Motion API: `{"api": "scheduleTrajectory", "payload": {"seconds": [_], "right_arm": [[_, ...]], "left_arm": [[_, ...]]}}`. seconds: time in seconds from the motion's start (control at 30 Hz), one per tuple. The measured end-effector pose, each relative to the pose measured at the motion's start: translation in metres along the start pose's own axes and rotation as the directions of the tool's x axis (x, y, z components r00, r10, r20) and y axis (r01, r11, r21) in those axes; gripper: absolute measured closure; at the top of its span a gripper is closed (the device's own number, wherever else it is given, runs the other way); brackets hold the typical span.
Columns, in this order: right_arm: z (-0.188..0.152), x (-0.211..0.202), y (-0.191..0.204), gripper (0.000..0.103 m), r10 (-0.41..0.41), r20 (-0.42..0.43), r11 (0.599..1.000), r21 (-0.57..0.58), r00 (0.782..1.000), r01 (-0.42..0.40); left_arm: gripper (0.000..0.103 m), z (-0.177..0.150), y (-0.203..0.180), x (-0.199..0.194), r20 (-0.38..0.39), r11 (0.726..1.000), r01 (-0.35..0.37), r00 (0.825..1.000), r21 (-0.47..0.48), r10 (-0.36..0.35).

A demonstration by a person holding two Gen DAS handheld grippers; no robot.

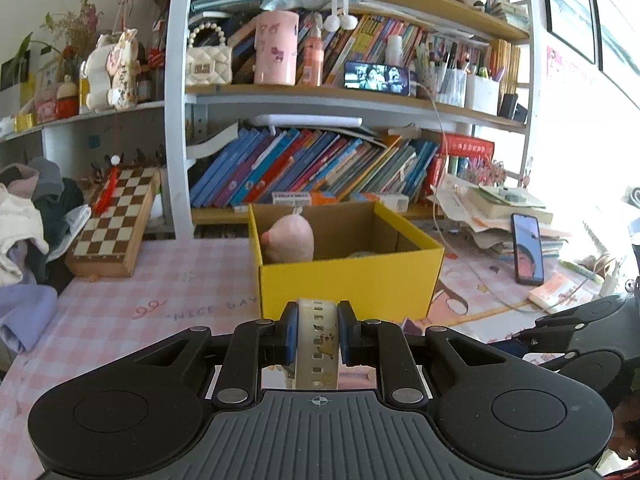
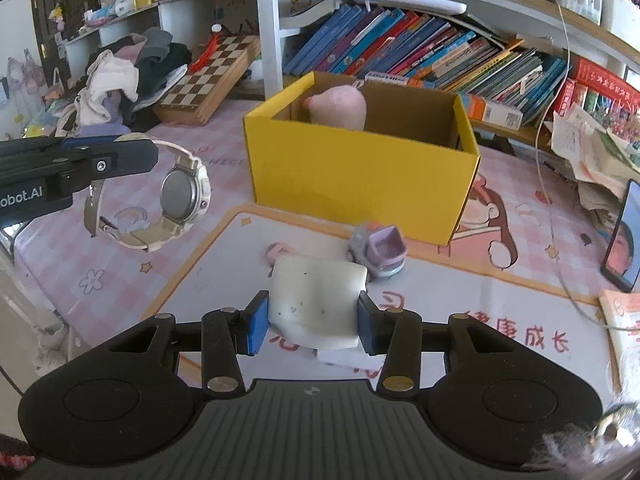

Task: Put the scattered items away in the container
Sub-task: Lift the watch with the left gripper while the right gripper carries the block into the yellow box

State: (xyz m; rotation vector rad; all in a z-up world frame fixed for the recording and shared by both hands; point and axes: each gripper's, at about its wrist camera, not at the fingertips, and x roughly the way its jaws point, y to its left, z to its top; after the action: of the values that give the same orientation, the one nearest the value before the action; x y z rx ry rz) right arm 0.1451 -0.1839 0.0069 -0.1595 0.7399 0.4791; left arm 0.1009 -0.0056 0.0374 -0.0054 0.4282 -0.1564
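A plush toy [image 2: 338,108] sits in the box [image 2: 360,184], a toy truck [image 2: 378,254] before it, a chessboard [image 2: 208,80] to its left.

The yellow box [image 1: 348,284] front wall hides its floor. The pink plush toy [image 1: 289,239] is partly hidden. The watch [image 1: 317,344] dial is not visible in the left wrist view.

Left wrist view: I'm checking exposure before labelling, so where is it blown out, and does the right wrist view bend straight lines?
Left wrist view: the far right side by the window is washed out to white, swallowing detail beyond the propped phone; the yellow box is evenly lit. Right wrist view: fisheye curvature bows the white shelf post and shelf edges; the corners go dark.
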Motion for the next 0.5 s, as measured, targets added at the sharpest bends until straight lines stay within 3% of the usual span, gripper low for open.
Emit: {"api": "scheduleTrajectory", "payload": {"seconds": [0.5], "right_arm": [[0.055,-0.006,-0.03,0.061,0.036,0.111,0.999,-0.001,0.993,-0.036]], "left_arm": [[0.084,0.055,-0.001,0.01,0.126,0.999,0.029,0.991,0.018,-0.031]]}}
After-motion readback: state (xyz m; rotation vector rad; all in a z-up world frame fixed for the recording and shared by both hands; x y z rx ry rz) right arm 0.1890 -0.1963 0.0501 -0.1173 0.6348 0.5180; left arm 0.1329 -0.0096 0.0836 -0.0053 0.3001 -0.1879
